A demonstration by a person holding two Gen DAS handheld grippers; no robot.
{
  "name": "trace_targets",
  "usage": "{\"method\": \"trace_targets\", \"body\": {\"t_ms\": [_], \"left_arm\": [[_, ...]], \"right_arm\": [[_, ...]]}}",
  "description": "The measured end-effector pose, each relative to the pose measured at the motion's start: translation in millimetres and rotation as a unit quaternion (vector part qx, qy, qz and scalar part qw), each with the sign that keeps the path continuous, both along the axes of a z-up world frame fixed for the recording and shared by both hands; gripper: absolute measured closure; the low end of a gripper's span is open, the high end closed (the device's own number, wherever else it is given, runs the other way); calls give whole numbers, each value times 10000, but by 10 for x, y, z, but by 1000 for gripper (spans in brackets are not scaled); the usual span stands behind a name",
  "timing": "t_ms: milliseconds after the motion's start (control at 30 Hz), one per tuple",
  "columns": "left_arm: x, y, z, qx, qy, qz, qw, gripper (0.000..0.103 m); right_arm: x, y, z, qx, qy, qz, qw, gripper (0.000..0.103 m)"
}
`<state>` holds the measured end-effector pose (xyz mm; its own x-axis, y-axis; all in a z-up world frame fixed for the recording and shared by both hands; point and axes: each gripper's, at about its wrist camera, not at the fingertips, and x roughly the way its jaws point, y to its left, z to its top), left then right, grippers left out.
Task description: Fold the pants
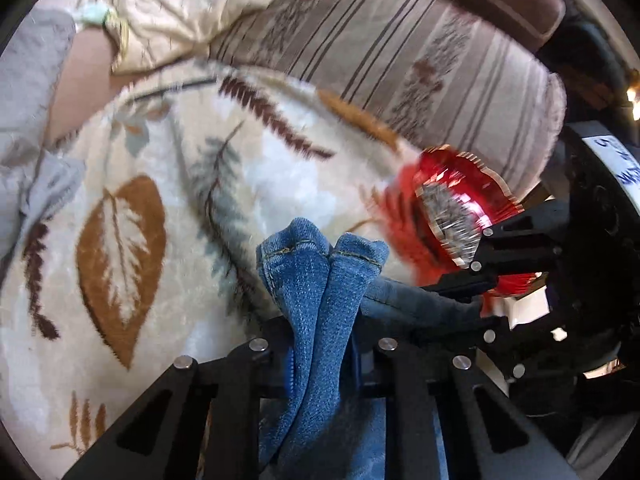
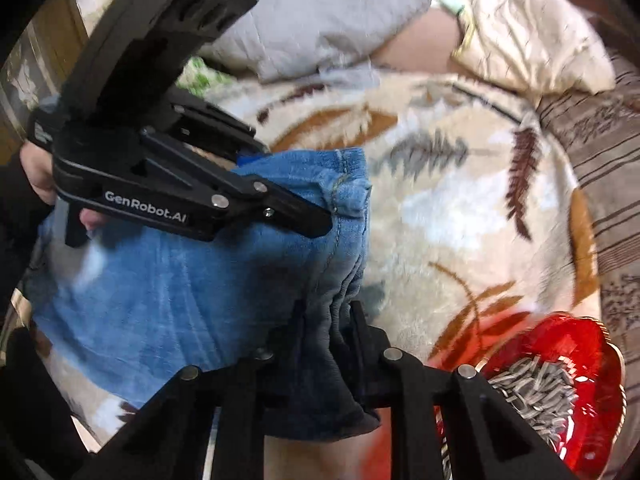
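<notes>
Denim fills the middle of the left wrist view: your left tool (image 1: 320, 344) is clamped on a bunched edge of the pants (image 1: 316, 280), the stitched hem poking up past the fingertips. You hold it pinched there, most likely, so the cloth hangs free of the blanket (image 1: 168, 168) and can be carried over for a fold. To the right, the right tool (image 1: 480, 280) shows only as dark links, and the red bowl (image 1: 452, 200) just behind it is blurred; its grey contents cannot be made out. How far the pants reach below your fingers is cut off by the frame.

From the right wrist view, your right tool (image 2: 324, 344) is closed on a gathered, darker fold of the same pants (image 2: 180, 280), with the left tool (image 2: 320, 216) gripping the hem beside it. Both grips sit along one edge, which suits lifting it evenly. A hand (image 2: 40, 176) behind the left tool is mostly hidden. The bowl (image 2: 560, 380) lies near the blanket's edge (image 2: 460, 200), close to the cloth's likely path. Which part of the pants is the waist, you cannot tell here.
</notes>
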<state>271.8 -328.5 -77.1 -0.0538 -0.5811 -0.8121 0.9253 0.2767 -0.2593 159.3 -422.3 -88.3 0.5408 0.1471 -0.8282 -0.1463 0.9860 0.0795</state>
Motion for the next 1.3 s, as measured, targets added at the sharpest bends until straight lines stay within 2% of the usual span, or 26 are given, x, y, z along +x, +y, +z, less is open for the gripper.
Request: {"method": "trace_targets", "body": {"t_ms": [133,333,467,567,600,667,700,733,800,833,867,933,1000,1133,1233,1300], "left_arm": [[-102,251,290,-247,-76,-34,9997,82],[-226,926,427,-42,-352,69,9993,76],[-256,1377,221,441,-326,309,9980,75],[-346,1748,-110,1120,-278,573,9917,72],[-379,1864,-190,1294,-242,693,9889,67],[-448,2087,-242,1483,-312,978,9836,53],[-478,2192,-214,1447,-345,1136,9823,42],[-506,2278,-177,1389,-367,1273,9814,36],[-570,2451,-62,1152,-310,1602,9799,30],[-606,2533,5,997,-201,1789,9786,23],[-644,2601,66,834,-68,1998,9763,21],[-683,2641,112,633,222,2206,9731,18],[-739,2653,113,415,641,2393,9679,18],[-726,2511,56,275,1274,2852,9496,18],[-665,2386,-16,284,1592,3258,9315,18],[-606,2305,-116,312,1910,3521,9157,18]], "right_arm": [[-307,252,288,-44,-594,-103,9982,82],[-551,925,433,344,-1096,-151,9933,83],[-529,1427,162,587,-929,-79,9939,83],[-458,1817,-209,558,-544,156,9968,82],[-449,1918,-324,488,-409,248,9977,81],[-510,2016,-373,200,-530,379,9977,76],[-543,2020,-322,188,-574,452,9971,74],[-553,1989,-259,332,-542,536,9965,67],[-640,1905,-100,523,-586,619,9950,49],[-721,1867,-12,520,-727,643,9939,34],[-776,1818,60,483,-887,643,9928,29],[-959,1674,186,485,-1108,690,9903,25],[-1067,1568,200,474,-1099,719,9902,24],[-1111,1387,77,420,-1018,815,9906,24],[-1094,1288,-18,207,-1119,988,9886,24],[-967,1238,-97,148,-1017,1130,9883,24]]}}
